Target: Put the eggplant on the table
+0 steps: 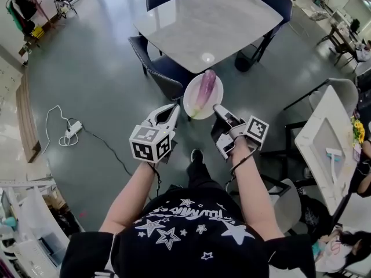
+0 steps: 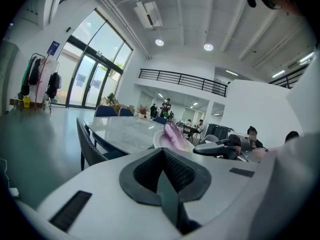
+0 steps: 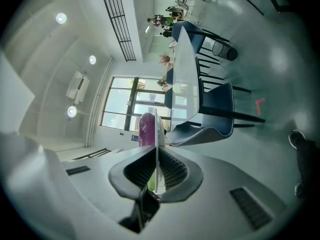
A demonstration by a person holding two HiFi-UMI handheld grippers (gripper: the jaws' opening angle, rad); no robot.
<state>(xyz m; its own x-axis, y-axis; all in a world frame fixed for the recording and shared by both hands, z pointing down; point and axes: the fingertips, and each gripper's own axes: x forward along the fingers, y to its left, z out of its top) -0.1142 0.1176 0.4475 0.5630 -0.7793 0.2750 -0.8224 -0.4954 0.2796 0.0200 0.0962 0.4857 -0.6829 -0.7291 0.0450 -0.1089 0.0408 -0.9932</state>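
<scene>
A pale purple eggplant (image 1: 204, 91) lies on a white plate (image 1: 215, 99) held in the air short of the grey marble table (image 1: 203, 22). My right gripper (image 1: 217, 110) is shut on the plate's near rim. In the right gripper view the plate's edge (image 3: 156, 134) runs between the jaws, with the eggplant (image 3: 146, 129) beyond and the table (image 3: 185, 79) farther off. My left gripper (image 1: 174, 110) is just left of the plate, shut, holding nothing. The left gripper view has its jaws (image 2: 162, 154) pressed together, with the eggplant (image 2: 172, 134) and plate (image 2: 159, 140) ahead of them.
Dark blue chairs (image 1: 156, 68) stand around the marble table, one right under the plate. A small white round spot (image 1: 207, 57) shows near the table's near edge. A power strip and cable (image 1: 72, 129) lie on the floor at left. A white table (image 1: 324, 138) stands at right.
</scene>
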